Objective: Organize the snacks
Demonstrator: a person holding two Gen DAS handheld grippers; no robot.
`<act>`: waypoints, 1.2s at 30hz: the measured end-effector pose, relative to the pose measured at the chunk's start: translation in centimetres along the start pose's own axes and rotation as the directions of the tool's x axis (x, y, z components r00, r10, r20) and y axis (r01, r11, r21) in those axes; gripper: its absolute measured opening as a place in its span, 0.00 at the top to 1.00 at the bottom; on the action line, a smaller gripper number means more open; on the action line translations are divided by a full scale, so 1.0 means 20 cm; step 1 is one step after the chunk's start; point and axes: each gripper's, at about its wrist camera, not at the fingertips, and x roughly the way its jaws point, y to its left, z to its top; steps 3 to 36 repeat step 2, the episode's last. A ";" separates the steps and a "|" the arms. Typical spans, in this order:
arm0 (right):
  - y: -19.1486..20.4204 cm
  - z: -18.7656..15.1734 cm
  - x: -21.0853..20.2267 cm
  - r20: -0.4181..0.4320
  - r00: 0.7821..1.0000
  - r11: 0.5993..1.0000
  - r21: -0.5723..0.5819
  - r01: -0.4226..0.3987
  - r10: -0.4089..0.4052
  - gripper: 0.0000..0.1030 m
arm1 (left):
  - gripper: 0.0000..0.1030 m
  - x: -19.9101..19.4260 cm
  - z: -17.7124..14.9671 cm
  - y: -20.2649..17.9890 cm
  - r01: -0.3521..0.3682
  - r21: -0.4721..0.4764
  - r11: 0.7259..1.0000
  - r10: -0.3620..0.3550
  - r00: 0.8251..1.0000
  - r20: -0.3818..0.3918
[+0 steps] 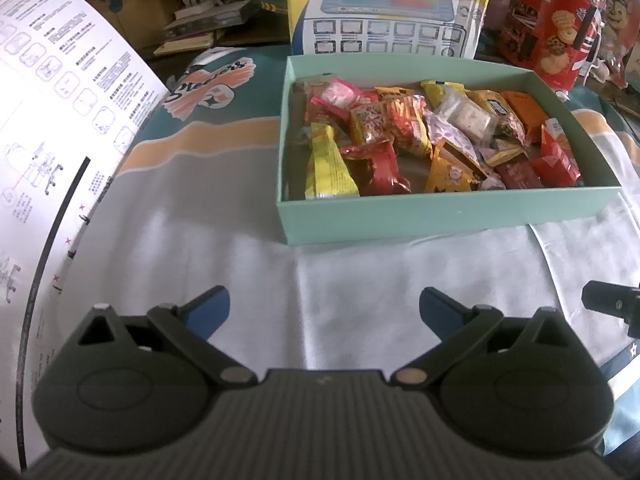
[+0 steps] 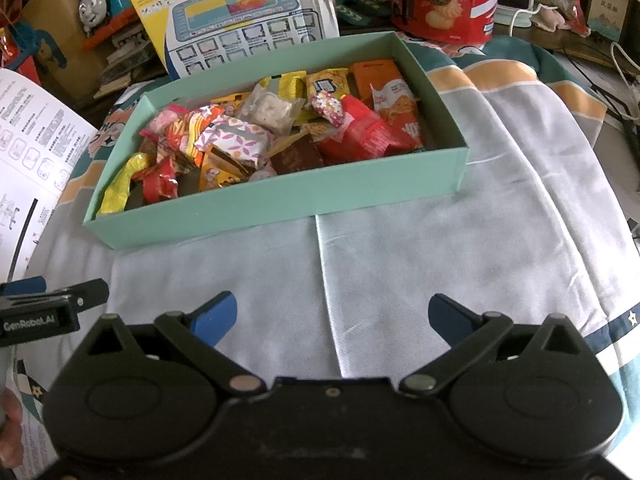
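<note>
Two grippers are hovering side by side, the left gripper (image 1: 324, 308) and right gripper (image 2: 332, 316) both spread wide, holding nothing, over bare pale cloth (image 2: 400, 248). One mint-green box (image 1: 440, 216) is sitting just ahead, its near wall facing them, holding a heap of wrapped snacks (image 1: 420, 136), too jumbled to count.

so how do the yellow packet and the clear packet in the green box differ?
The yellow packet is opaque and long, lying at the box's left end by the near wall; the clear packet is see-through, squarish, showing pale contents, and sits on top of the pile around mid-box. Both are sealed snacks inside the green box, untouched by either hand-held gripper.
</note>
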 end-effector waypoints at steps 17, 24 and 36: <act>0.00 0.00 -0.01 0.000 1.000 1.000 -0.002 0.003 -0.003 0.00 | 0.00 -0.01 0.00 0.00 -0.001 0.003 1.000 0.001 1.000 0.002; 0.00 0.00 -0.01 0.000 1.000 1.000 -0.002 0.003 -0.003 0.00 | 0.00 -0.01 0.00 0.00 -0.001 0.003 1.000 0.001 1.000 0.002; 0.00 0.00 -0.01 0.000 1.000 1.000 -0.002 0.003 -0.003 0.00 | 0.00 -0.01 0.00 0.00 -0.001 0.003 1.000 0.001 1.000 0.002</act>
